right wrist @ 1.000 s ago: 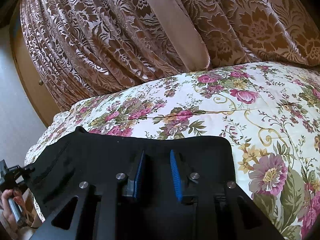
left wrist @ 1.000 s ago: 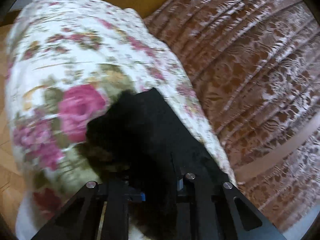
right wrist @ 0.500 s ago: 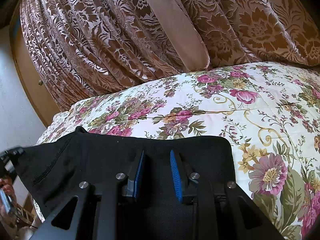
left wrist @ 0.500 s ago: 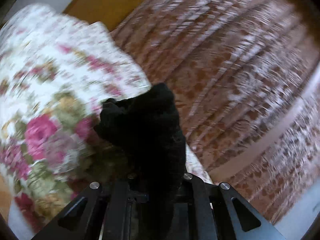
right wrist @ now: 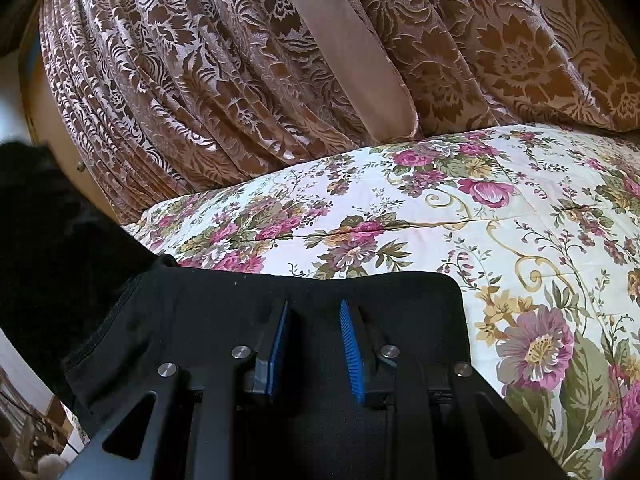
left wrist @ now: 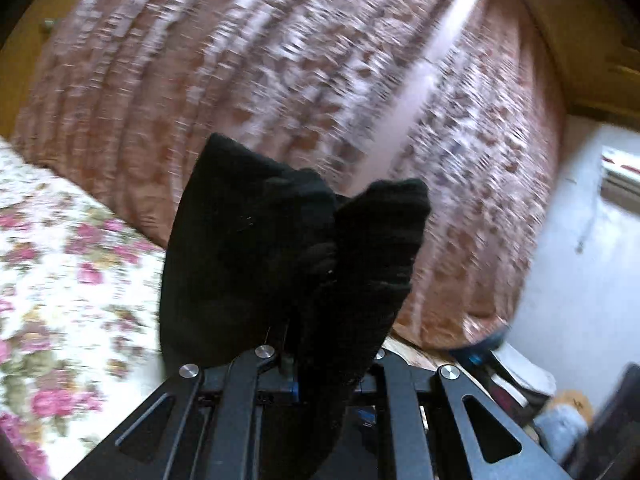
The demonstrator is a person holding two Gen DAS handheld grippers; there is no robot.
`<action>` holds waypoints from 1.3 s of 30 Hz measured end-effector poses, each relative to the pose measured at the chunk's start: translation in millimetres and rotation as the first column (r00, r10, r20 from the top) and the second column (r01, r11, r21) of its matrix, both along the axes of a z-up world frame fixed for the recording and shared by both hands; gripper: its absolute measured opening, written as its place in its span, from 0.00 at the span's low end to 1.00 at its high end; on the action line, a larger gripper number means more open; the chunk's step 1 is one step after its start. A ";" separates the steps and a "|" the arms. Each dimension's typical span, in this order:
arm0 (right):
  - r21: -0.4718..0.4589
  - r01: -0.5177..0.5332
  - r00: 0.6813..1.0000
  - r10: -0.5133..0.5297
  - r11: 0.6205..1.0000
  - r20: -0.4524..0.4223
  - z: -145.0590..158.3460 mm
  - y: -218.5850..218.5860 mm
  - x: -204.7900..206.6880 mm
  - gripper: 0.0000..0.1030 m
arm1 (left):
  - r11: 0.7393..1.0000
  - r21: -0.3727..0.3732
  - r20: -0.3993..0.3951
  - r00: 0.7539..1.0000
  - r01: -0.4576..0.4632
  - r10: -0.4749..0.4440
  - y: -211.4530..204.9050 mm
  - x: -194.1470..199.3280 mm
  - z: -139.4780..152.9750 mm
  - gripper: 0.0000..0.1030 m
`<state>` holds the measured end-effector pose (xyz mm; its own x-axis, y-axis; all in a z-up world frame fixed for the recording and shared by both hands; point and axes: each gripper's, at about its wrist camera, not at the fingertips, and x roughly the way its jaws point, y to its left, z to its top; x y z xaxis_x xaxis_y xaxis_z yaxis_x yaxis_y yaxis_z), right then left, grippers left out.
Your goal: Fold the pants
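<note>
Left gripper (left wrist: 320, 364): pinching a bunched end of the black pants (left wrist: 280, 264), lifted off the floral bedspread (left wrist: 60, 260); its jaws are buried in cloth. The frame is motion-blurred, with the brown curtain (left wrist: 280, 80) behind.

Right gripper (right wrist: 314, 344): blue pads spread with a clear gap, nothing between them. It hovers over or rests on the flat part of the pants (contact cannot be told from this view). That part lies on the bedspread near the bed's edge.

Risks, as judged:
- Only a small wad is pinched; a fast swing could pull it free and drop the end short.
- With the right gripper not clamping, the flat part may drag or slide off the bed edge.
- The lifted end is crumpled, so it may land creased or skewed.

Orientation: the flat part's far edge runs left-right across the right wrist view. The long axis appears to run toward the left, rising into the raised end; full length is not visible.
</note>
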<state>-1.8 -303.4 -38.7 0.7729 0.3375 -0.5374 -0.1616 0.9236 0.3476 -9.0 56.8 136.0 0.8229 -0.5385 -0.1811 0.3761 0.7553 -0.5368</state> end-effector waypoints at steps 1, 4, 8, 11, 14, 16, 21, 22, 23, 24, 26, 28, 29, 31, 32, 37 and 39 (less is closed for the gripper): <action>0.001 -0.001 1.000 0.001 1.000 0.000 0.0 -0.4 -0.1 0.26 | 0.999 0.003 -0.002 0.999 0.033 -0.033 -12.2 2.8 1.2 0.12; 0.002 -0.002 1.000 0.002 1.000 0.000 -0.1 -0.6 -0.2 0.26 | 0.994 0.015 -0.021 0.993 0.112 -0.112 -43.0 9.5 0.6 0.12; 0.008 0.005 1.000 -0.005 1.000 0.002 0.4 -0.6 -0.8 0.26 | 0.981 0.028 -0.066 0.979 0.194 -0.192 -76.6 17.2 -10.1 0.12; 0.009 0.006 1.000 -0.006 1.000 0.003 0.4 -0.6 -0.9 0.26 | 0.970 0.027 -0.114 0.964 0.243 -0.239 -97.0 22.4 -23.7 0.12; 0.010 0.006 1.000 -0.006 1.000 0.003 0.3 -0.6 -1.1 0.26 | 0.960 0.033 -0.153 0.950 0.279 -0.271 -114.0 22.9 -37.0 0.12; 0.011 0.007 1.000 -0.007 1.000 0.003 0.4 -0.4 -1.4 0.26 | 0.953 0.042 -0.175 0.941 0.301 -0.289 -121.7 22.8 -46.5 0.12; 0.012 0.007 1.000 -0.007 1.000 0.004 0.9 0.0 -1.3 0.26 | 0.940 0.049 -0.226 0.920 0.338 -0.319 -136.7 24.7 -68.0 0.12; 0.011 0.007 1.000 -0.007 1.000 0.004 0.9 -0.1 -1.7 0.26 | 0.939 0.045 -0.231 0.918 0.342 -0.323 -137.4 23.9 -70.8 0.12; 0.011 0.007 1.000 -0.007 1.000 0.004 0.9 -0.2 -1.7 0.26 | 0.938 0.043 -0.238 0.915 0.345 -0.326 -139.0 24.5 -74.1 0.12; 0.012 0.007 1.000 -0.007 1.000 0.004 1.0 -0.2 -1.7 0.26 | 0.936 0.038 -0.244 0.912 0.350 -0.331 -140.1 24.4 -77.4 0.12; 0.011 0.007 1.000 -0.007 1.000 0.004 1.1 -0.4 -1.8 0.26 | 0.934 0.032 -0.253 0.907 0.355 -0.336 -140.8 24.2 -81.5 0.12; 0.011 0.006 1.000 -0.006 1.000 0.004 1.3 -0.9 -1.7 0.26 | 0.933 0.018 -0.263 0.902 0.360 -0.343 -140.4 24.2 -85.7 0.12; 0.012 0.006 1.000 -0.006 1.000 0.003 1.4 -1.1 -1.7 0.26 | 0.933 0.011 -0.266 0.900 0.361 -0.345 -140.2 24.7 -87.1 0.12; 0.017 0.005 1.000 -0.005 1.000 0.001 1.8 -1.3 -1.7 0.26 | 0.933 0.004 -0.288 0.894 0.359 -0.343 -140.2 25.2 -90.9 0.12; 0.022 0.005 1.000 -0.005 1.000 -0.003 2.0 -1.9 -1.4 0.26 | 0.933 -0.001 -0.295 0.891 0.360 -0.344 -140.8 25.4 -92.8 0.12; 0.045 0.012 1.000 -0.011 0.999 -0.022 2.9 -5.6 -2.5 0.26 | 0.927 0.019 -0.307 0.885 0.375 -0.351 -145.8 21.4 -96.8 0.12; 0.050 0.015 0.999 -0.014 0.999 -0.036 5.0 -8.1 -3.5 0.26 | 0.926 0.023 -0.305 0.884 0.377 -0.353 -147.1 19.7 -96.9 0.12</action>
